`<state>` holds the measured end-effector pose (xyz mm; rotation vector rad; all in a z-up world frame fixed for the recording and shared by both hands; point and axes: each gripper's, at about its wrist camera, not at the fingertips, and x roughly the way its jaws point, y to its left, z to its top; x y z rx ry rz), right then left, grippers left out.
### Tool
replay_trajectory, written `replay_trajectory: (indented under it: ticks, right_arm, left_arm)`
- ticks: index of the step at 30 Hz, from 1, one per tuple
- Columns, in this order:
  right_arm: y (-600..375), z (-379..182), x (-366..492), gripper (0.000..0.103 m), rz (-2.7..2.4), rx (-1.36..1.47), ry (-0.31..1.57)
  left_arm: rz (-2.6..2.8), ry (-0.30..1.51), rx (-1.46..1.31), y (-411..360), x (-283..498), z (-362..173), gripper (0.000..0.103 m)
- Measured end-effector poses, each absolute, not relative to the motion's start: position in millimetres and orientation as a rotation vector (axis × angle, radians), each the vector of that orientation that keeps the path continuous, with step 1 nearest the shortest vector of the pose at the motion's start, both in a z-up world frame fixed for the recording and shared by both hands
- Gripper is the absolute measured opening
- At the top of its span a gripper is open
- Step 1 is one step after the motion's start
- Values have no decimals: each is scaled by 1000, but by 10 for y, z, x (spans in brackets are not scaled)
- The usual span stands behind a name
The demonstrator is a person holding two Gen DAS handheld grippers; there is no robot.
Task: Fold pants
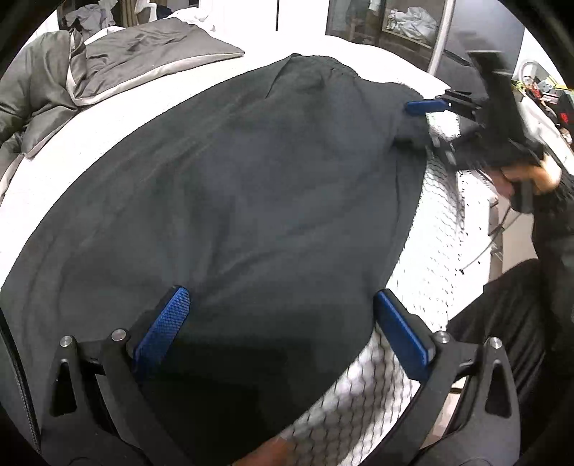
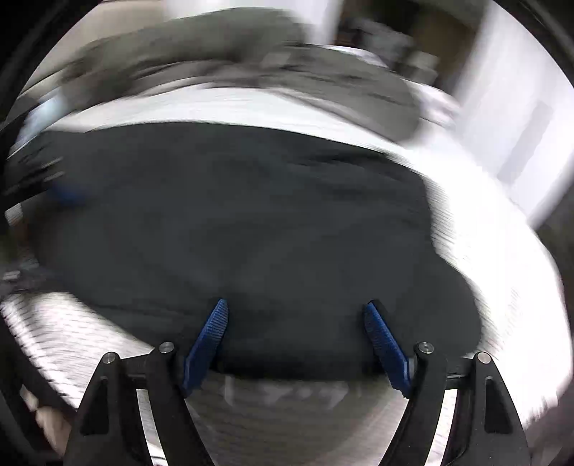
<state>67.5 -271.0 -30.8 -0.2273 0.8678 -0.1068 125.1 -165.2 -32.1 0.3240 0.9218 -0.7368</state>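
1. The pants [image 1: 251, 186], dark grey, lie spread flat on a white bed [image 1: 107, 143], reaching from the near edge toward the far side.
2. The near hem of the pants runs along the bed's edge, where a quilted mattress side [image 1: 441, 251] shows beneath it.
3. The left gripper [image 1: 283, 308] has its blue pads spread wide. The pants' near edge lies between them, but the pads do not press on the cloth.
4. In the left wrist view the right gripper [image 1: 427, 123] sits at the pants' right corner, one blue finger [image 1: 427, 106] lying over the cloth there. A hand [image 1: 531, 175] in a dark sleeve holds its grip.
5. The right wrist view is blurred. In it the right gripper [image 2: 296, 315] also stands wide, its jaws parted with the pants' edge between them and no squeeze on the fabric.
6. A grey duvet [image 1: 46, 93] is bunched at the bed's far left, with a grey pillow [image 1: 154, 53] beside it.
7. Shelves with glass doors [image 1: 387, 21] stand beyond the bed.
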Motion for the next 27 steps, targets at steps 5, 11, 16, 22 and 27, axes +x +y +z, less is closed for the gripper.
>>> replay_trajectory:
  ticks: [5,11,16,22,27]
  right_arm:
    - [-3094,-153,463,80,-227,-49,802]
    - [-2544,-169,645,80,-19,-151,796]
    - [-2577,-291,657,80,-140,-161,865]
    - [-2915,-108,667,81,-329,-40,788]
    - [-2014,8,805,83,-51,-78,744]
  left_arm:
    - [-776,855,156,-1423,1293,-48,102]
    - [-662,924,111,-1474,1527,-149,102]
    - [-637,945,144,-1408,1570,-226,102]
    - [-568,880,131,-1353,1591,-138,102]
    - [-545,890,203,-1432,1575,-182,102]
